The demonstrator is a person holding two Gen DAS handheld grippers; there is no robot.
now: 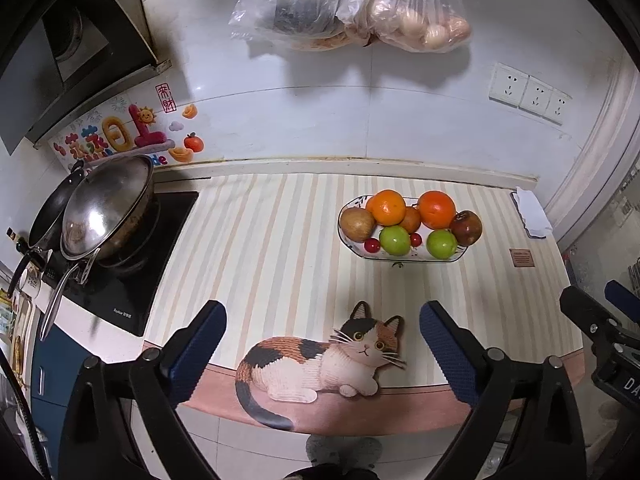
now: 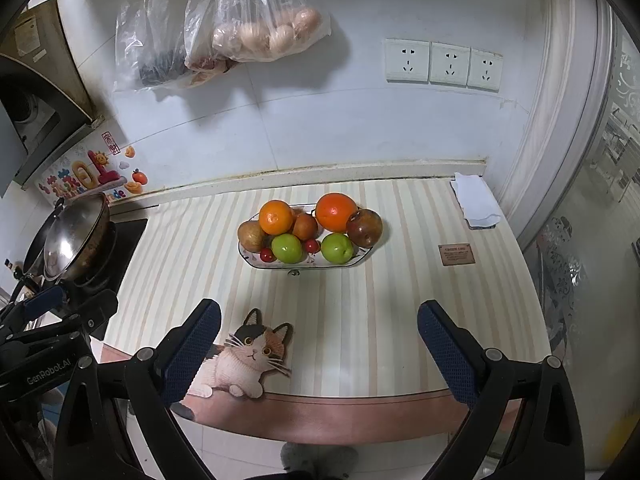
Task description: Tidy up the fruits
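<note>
Well, both claws gape empty; fruit plate [image 2: 362, 258] sits between wok [image 1: 106, 208] and cloth [image 2: 476, 200]

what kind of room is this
Most likely a small home kitchen: a wok sits on a black cooktop under a range hood, with a plate of fruit on the striped counter.

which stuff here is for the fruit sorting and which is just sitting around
For the job: fruit dish, oranges, green apples, dark red apple, cherries.

Lying about: wok, hanging bags, folded cloth, cat mat.
</note>
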